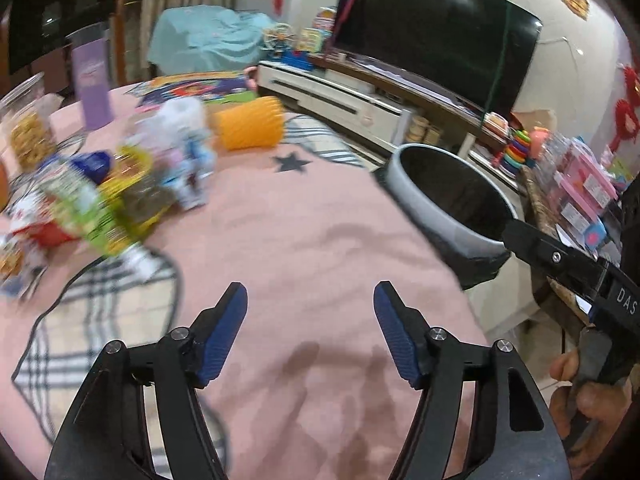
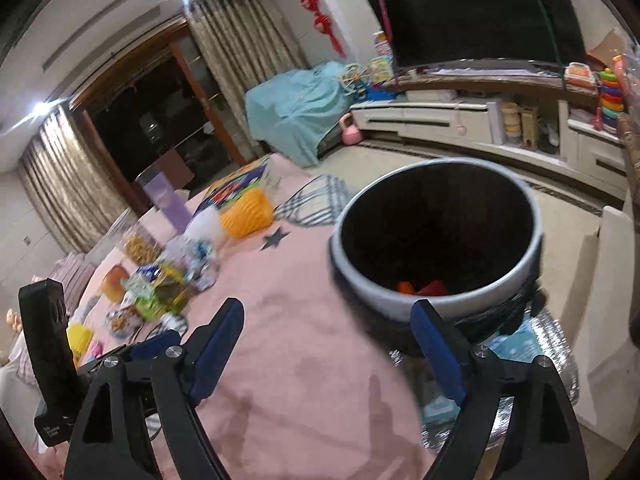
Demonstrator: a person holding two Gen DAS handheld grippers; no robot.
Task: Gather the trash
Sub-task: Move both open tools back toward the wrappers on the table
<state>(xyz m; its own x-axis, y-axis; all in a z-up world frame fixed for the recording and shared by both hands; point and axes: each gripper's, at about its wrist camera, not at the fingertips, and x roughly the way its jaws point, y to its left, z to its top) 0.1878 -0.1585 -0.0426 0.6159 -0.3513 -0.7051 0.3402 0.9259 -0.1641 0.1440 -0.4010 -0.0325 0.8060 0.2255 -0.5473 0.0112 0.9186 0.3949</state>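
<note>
A round grey trash bin [image 2: 436, 236] with a black liner stands beside the pink-covered table [image 2: 304, 320]; something orange-red lies at its bottom [image 2: 424, 288]. The bin [image 1: 452, 196] shows at the table's right edge in the left wrist view. A blurred heap of snack wrappers and packets [image 1: 112, 196] lies at the table's left, also seen as wrappers [image 2: 168, 288] in the right wrist view. My left gripper [image 1: 310, 296] hovers open over bare pink cloth, nothing between its blue pads. My right gripper [image 2: 326, 312] is open and empty, its right finger in front of the bin's near rim.
An orange ribbed cup [image 1: 250, 126] lies on its side at the far end of the table, by a purple carton [image 1: 94, 84] and a jar of snacks [image 1: 30, 128]. A TV [image 1: 436, 28] on a low cabinet and toy shelves [image 1: 576, 184] stand beyond.
</note>
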